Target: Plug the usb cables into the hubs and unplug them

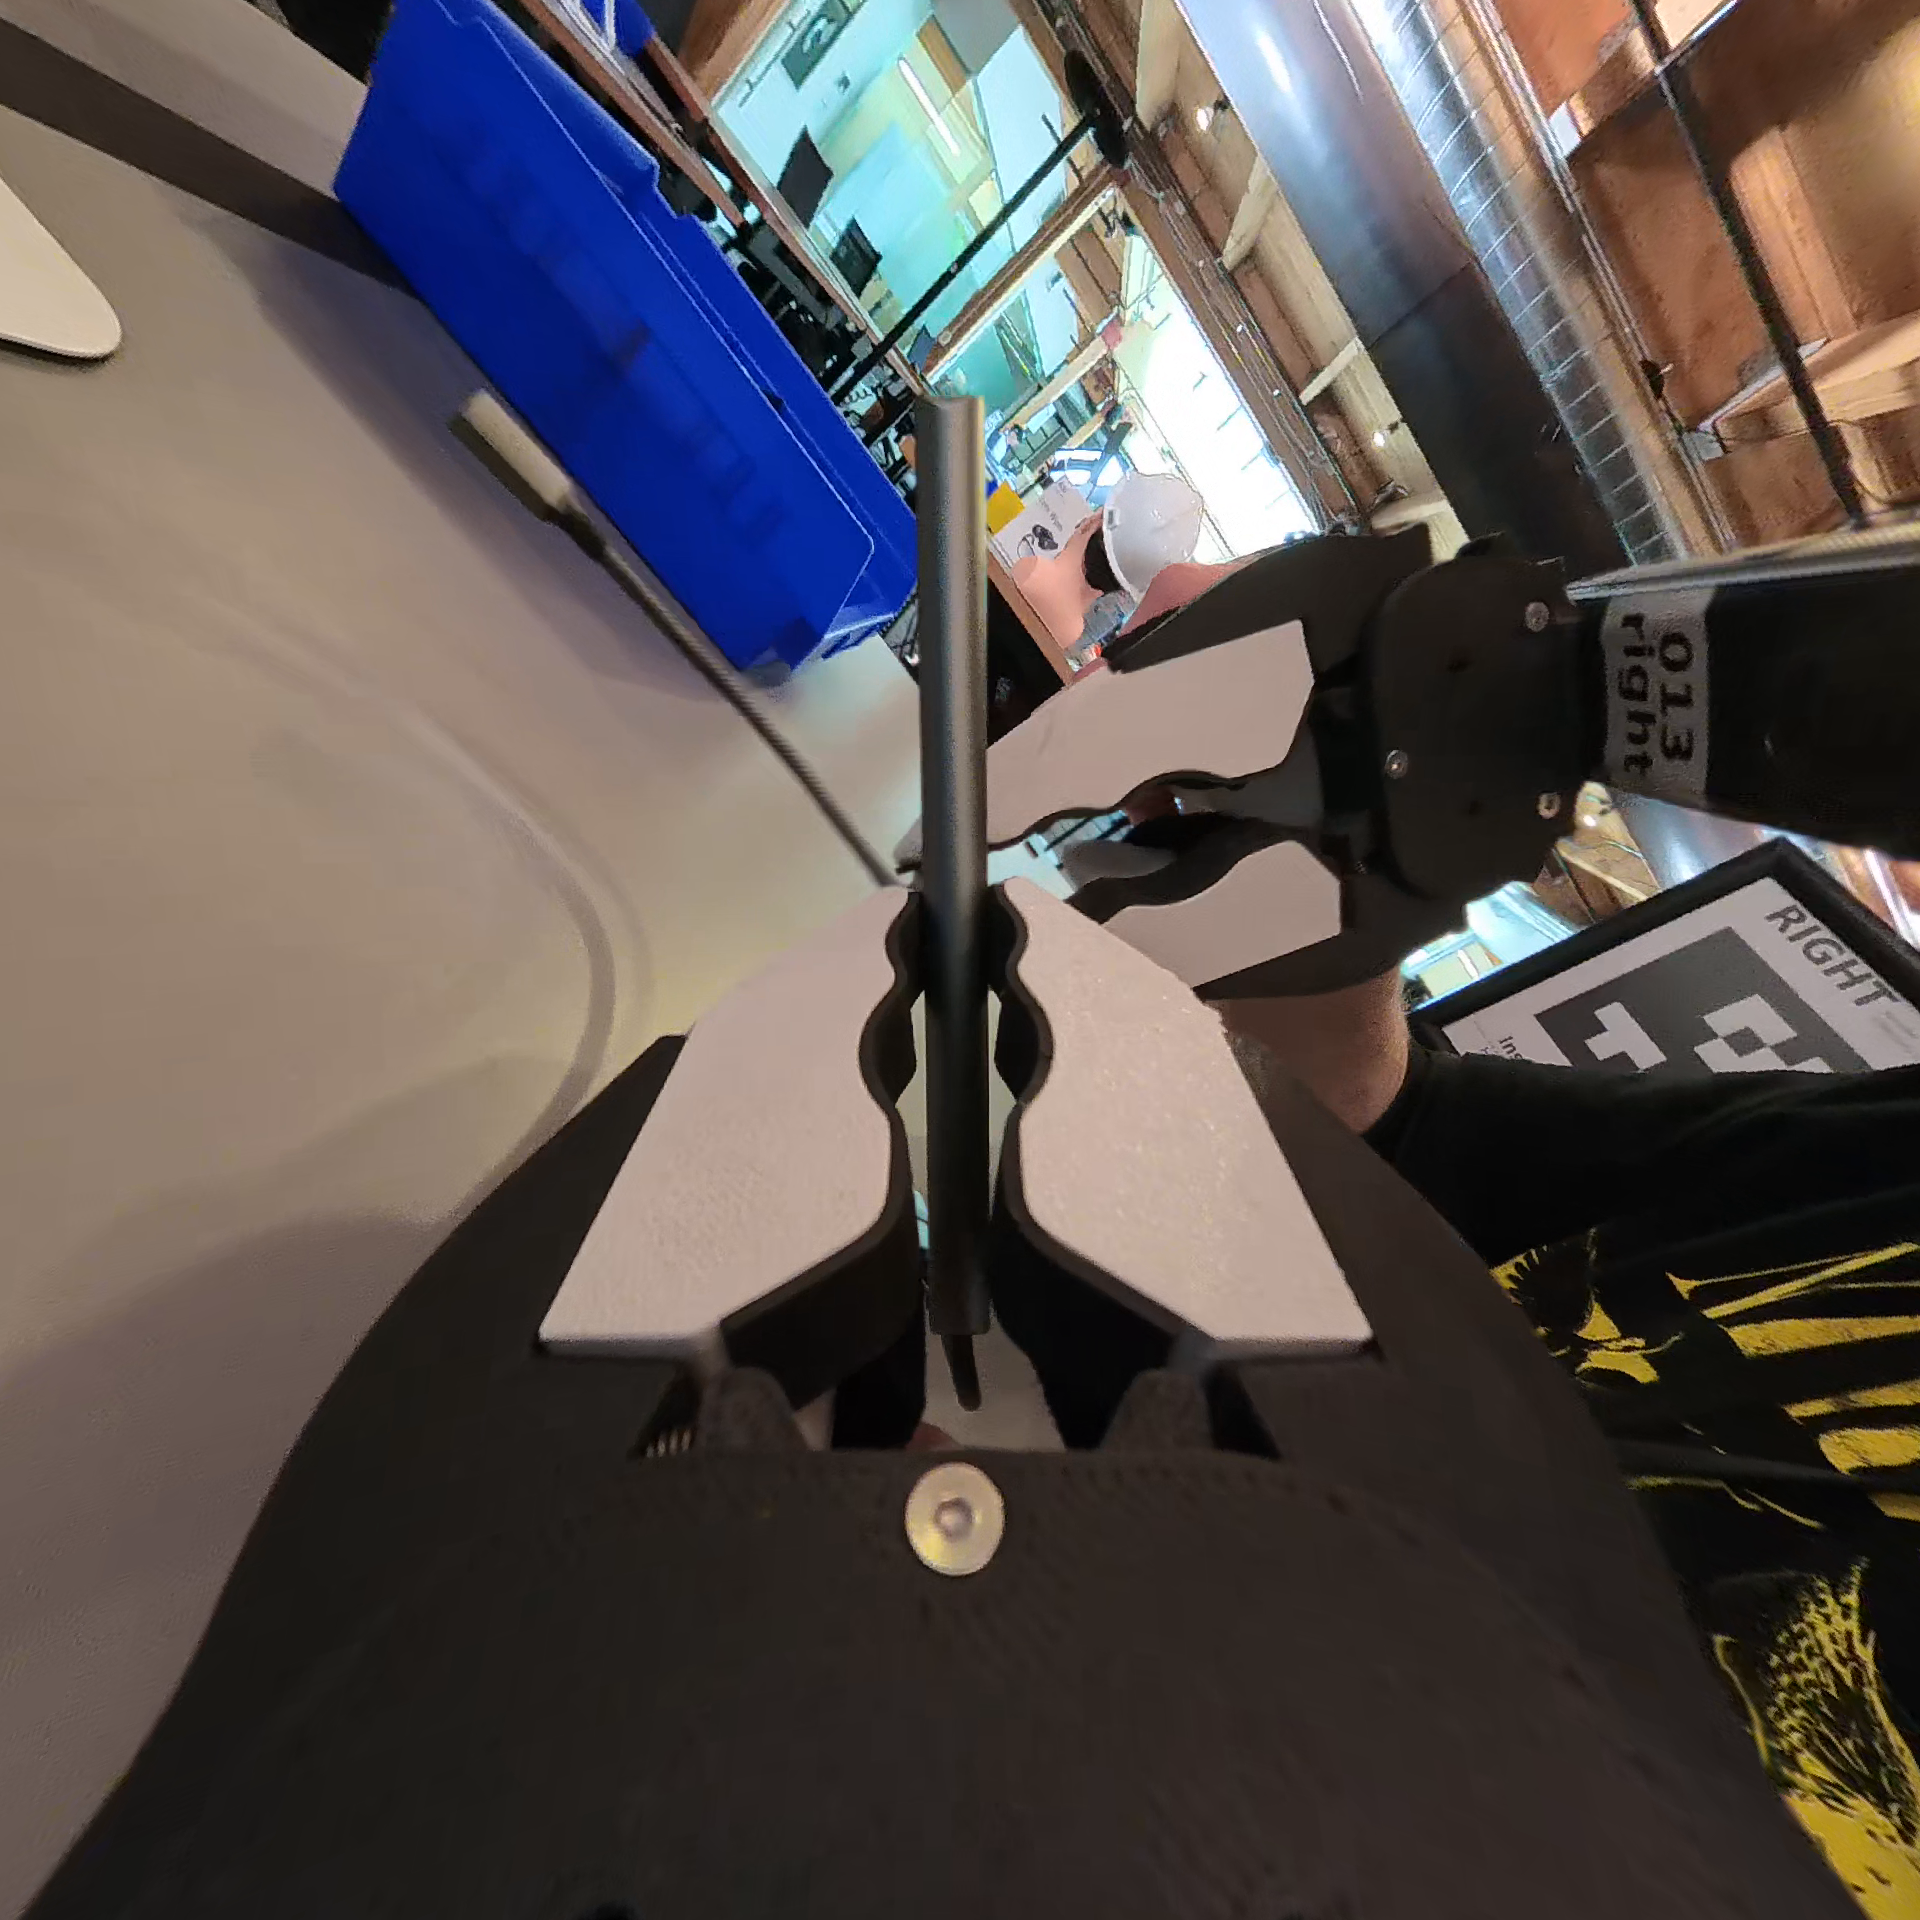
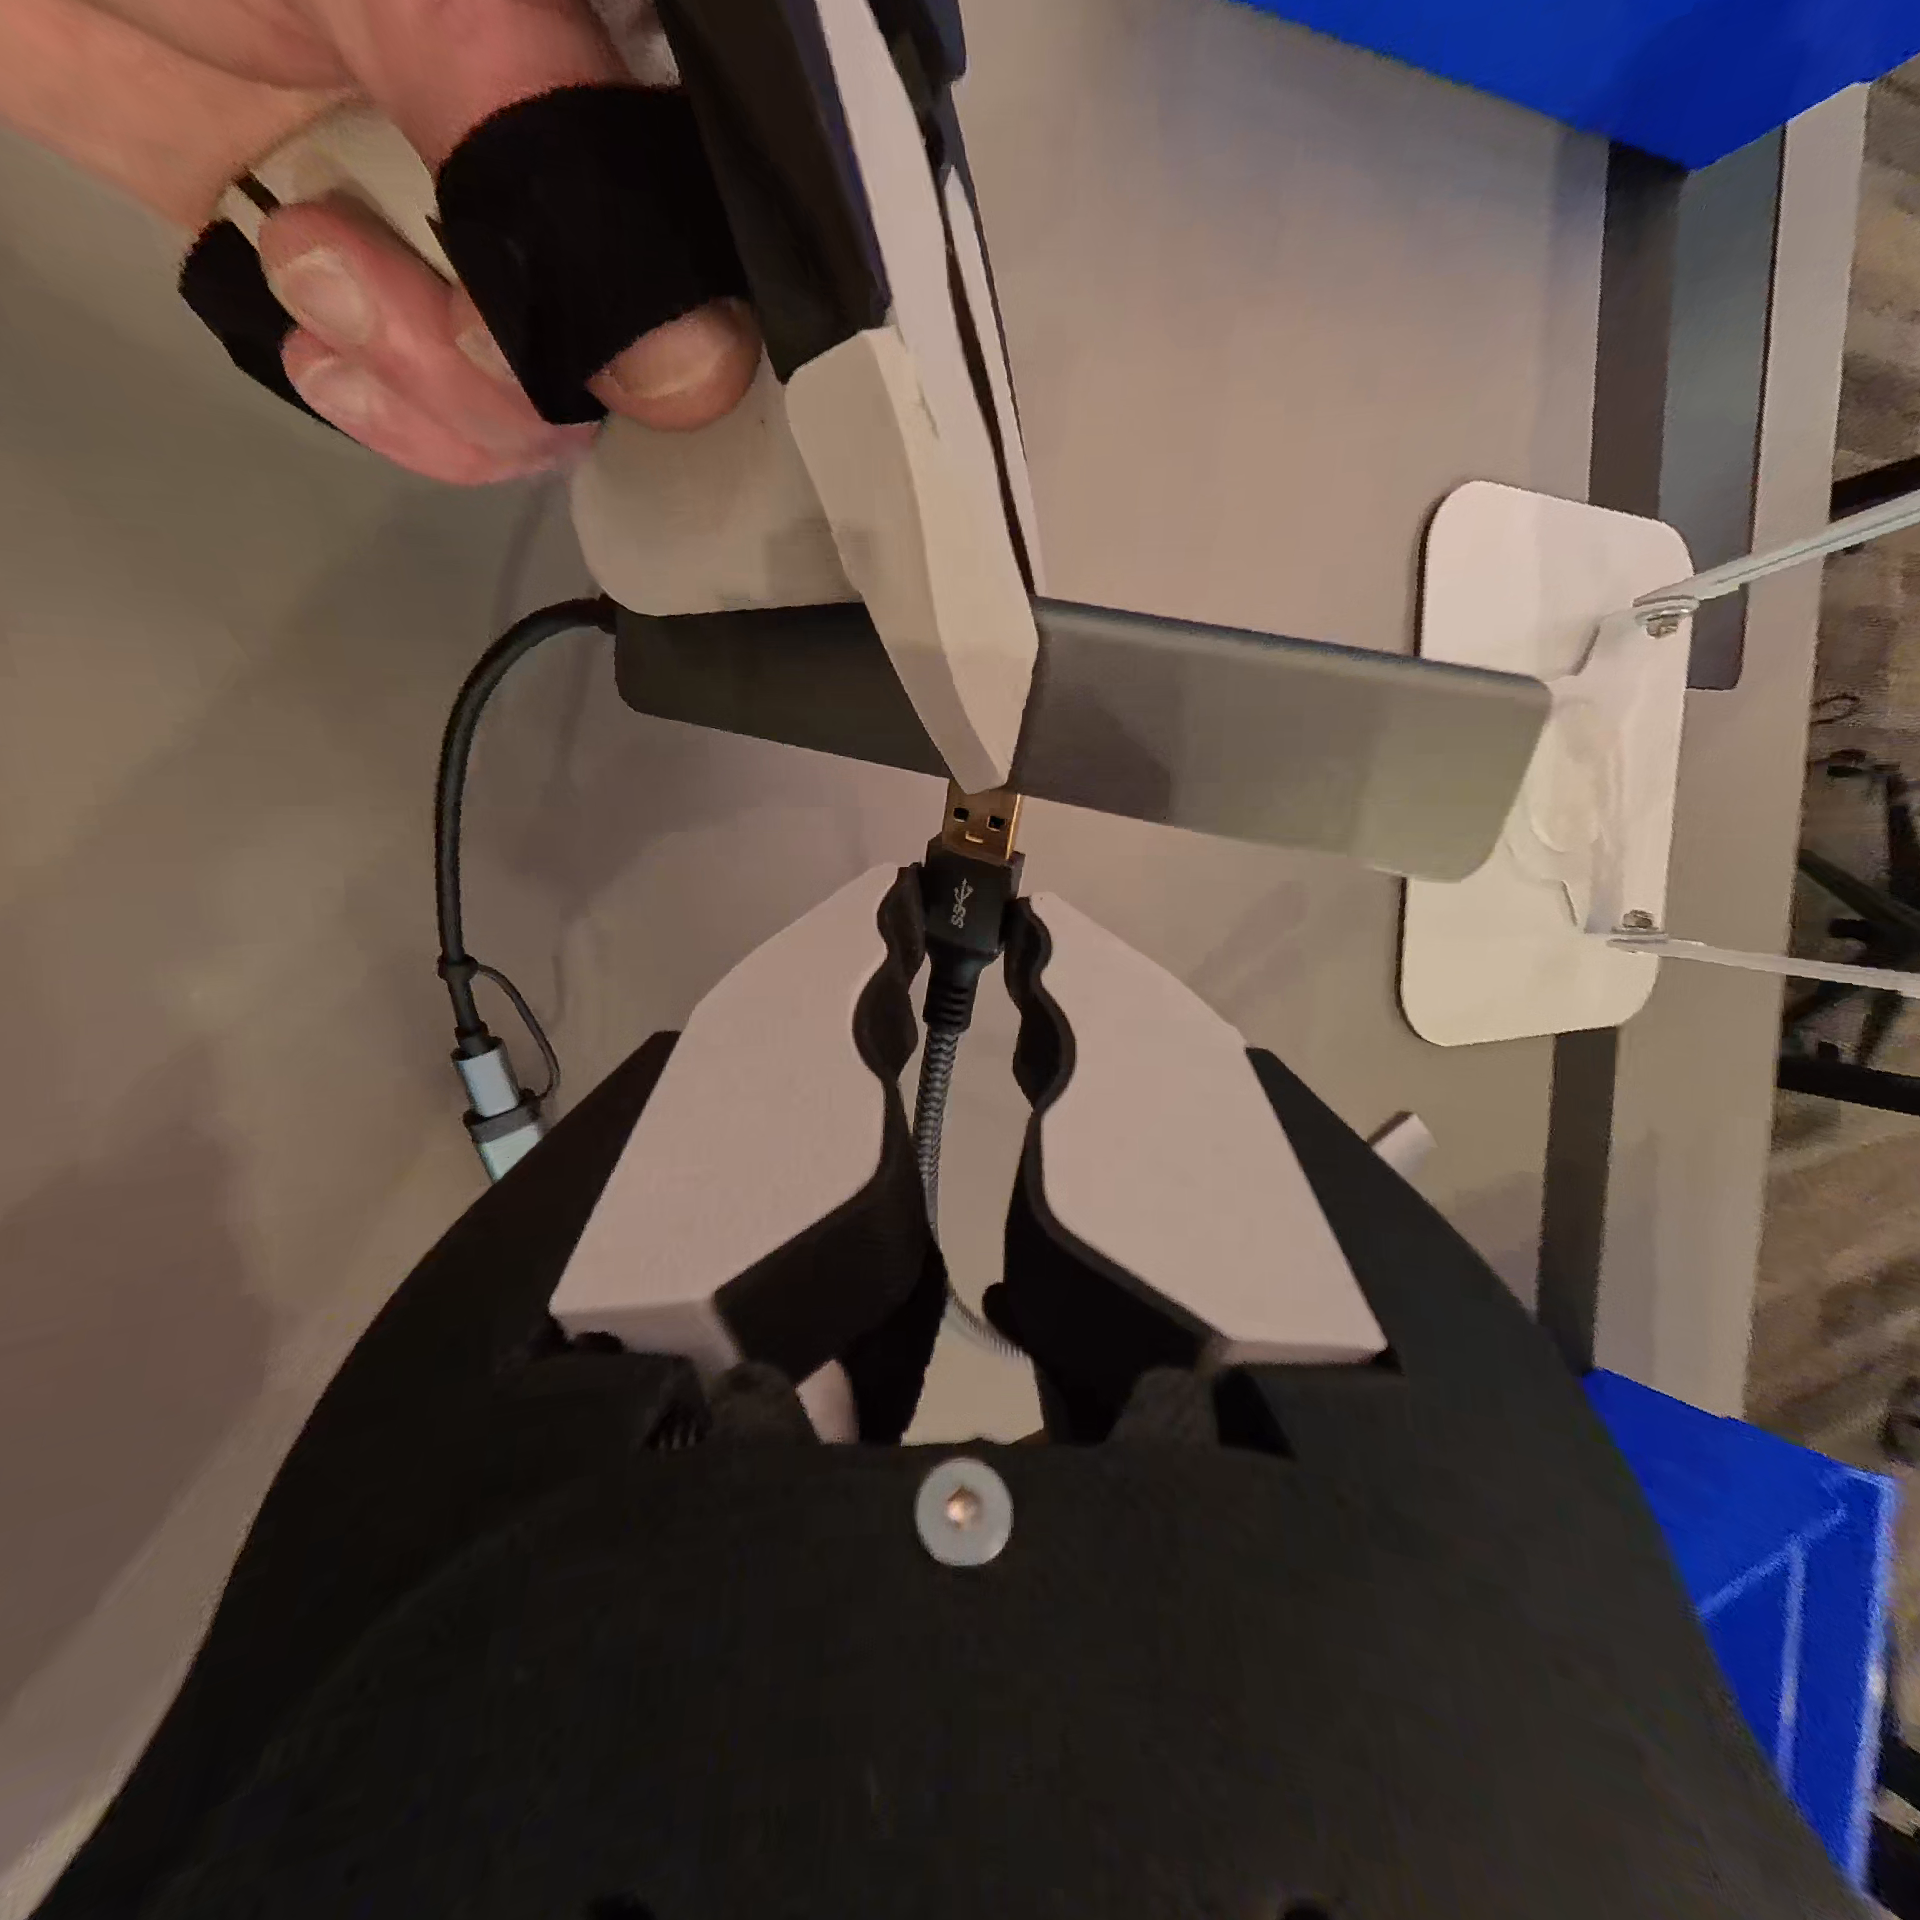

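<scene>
My left gripper (image 1: 954,914) is shut on a slim dark grey USB hub (image 1: 948,727), seen edge-on and held above the table. In the right wrist view the hub (image 2: 1247,727) lies crosswise with the left gripper (image 2: 977,748) clamped on its middle. My right gripper (image 2: 961,925) is shut on a black USB plug (image 2: 961,894) with a braided cable (image 2: 930,1101). The plug's gold metal tip (image 2: 982,831) meets the hub's near edge just below the left fingertips. I cannot tell how far in it sits. The right gripper (image 1: 1039,821) also shows in the left wrist view, beside the hub.
The hub's own short cable (image 2: 457,790) hangs down to a grey connector (image 2: 499,1122). Another plug (image 1: 509,457) on a braided cable lies on the grey table (image 1: 260,831). A blue bin (image 1: 603,312) stands behind it. A white stand base (image 2: 1538,769) sits at the right. Only a small space, under 4 cm, lies between the two pairs of fingers.
</scene>
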